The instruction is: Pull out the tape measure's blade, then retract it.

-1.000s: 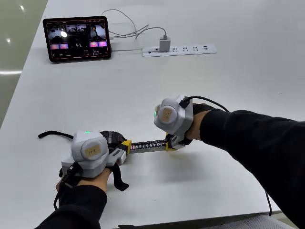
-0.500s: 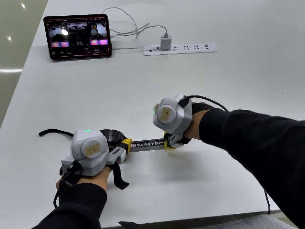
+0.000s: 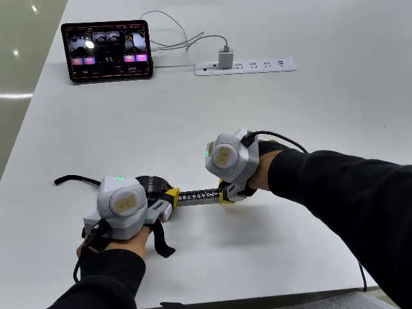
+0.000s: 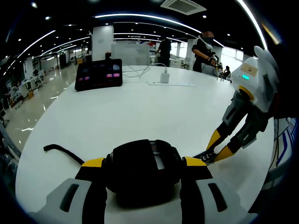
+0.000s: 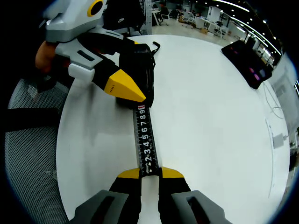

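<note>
The black tape measure (image 3: 150, 186) lies on the white table (image 3: 277, 109), and my left gripper (image 3: 165, 201) is shut on its case. In the left gripper view the case (image 4: 144, 167) sits between the yellow-tipped jaws of the left gripper (image 4: 144, 163). A short length of blade (image 3: 198, 195) runs to the right. My right gripper (image 3: 224, 196) is shut on the blade's end. The right gripper view shows the blade (image 5: 145, 135) with numbers up to about 9, leading from my right gripper (image 5: 149, 173) to the case (image 5: 138, 65).
A tablet (image 3: 107, 49) and a power strip (image 3: 244, 65) with a charger and cables lie at the table's far side. The tape's black strap (image 3: 71, 179) trails left of the case. The table's near edge (image 3: 257, 299) is close. A mesh chair (image 5: 28, 154) stands beside it.
My right gripper has moved a little to the left, toward the case, and the exposed blade is slightly shorter. The left gripper has kept its place.
</note>
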Available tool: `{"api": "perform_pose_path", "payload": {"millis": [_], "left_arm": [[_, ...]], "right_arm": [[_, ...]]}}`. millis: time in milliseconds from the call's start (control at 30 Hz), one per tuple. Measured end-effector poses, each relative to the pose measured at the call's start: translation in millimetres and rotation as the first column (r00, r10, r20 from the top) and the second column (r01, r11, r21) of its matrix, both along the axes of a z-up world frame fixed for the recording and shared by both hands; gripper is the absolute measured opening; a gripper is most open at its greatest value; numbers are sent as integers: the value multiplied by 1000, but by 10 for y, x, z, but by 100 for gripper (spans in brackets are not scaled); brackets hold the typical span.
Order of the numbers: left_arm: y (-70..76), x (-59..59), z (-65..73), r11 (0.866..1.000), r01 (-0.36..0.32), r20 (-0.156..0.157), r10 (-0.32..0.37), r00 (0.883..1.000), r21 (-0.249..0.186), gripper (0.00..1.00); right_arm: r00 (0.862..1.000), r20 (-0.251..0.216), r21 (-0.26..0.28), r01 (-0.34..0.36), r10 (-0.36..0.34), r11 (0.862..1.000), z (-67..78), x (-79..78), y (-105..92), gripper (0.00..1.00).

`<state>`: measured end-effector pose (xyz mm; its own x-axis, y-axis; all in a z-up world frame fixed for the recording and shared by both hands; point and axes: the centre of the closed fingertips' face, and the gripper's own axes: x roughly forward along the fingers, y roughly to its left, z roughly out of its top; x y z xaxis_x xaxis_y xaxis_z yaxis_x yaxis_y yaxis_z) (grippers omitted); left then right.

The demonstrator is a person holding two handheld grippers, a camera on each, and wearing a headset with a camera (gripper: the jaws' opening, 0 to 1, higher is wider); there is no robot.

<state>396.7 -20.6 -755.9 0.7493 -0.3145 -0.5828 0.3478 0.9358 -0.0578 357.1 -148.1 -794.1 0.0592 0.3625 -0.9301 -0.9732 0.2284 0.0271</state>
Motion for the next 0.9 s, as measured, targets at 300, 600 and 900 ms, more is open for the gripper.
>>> {"api": "perform_pose_path", "payload": {"millis": [300, 600, 900], "left_arm": [[2, 8, -2, 1000, -2, -5, 2, 1000, 1, 58], [3, 9, -2, 1000, -2, 1, 2, 1000, 14, 59], [-1, 16, -3, 1000, -4, -5, 4, 1000, -1, 58]], "right_arm": [[1000, -2, 13, 1, -1, 1000, -7, 9, 59, 8], [1000, -8, 23, 26, -26, 999, -4, 15, 102, 8], [999, -5, 29, 33, -33, 999, -5, 20, 131, 8]]}}
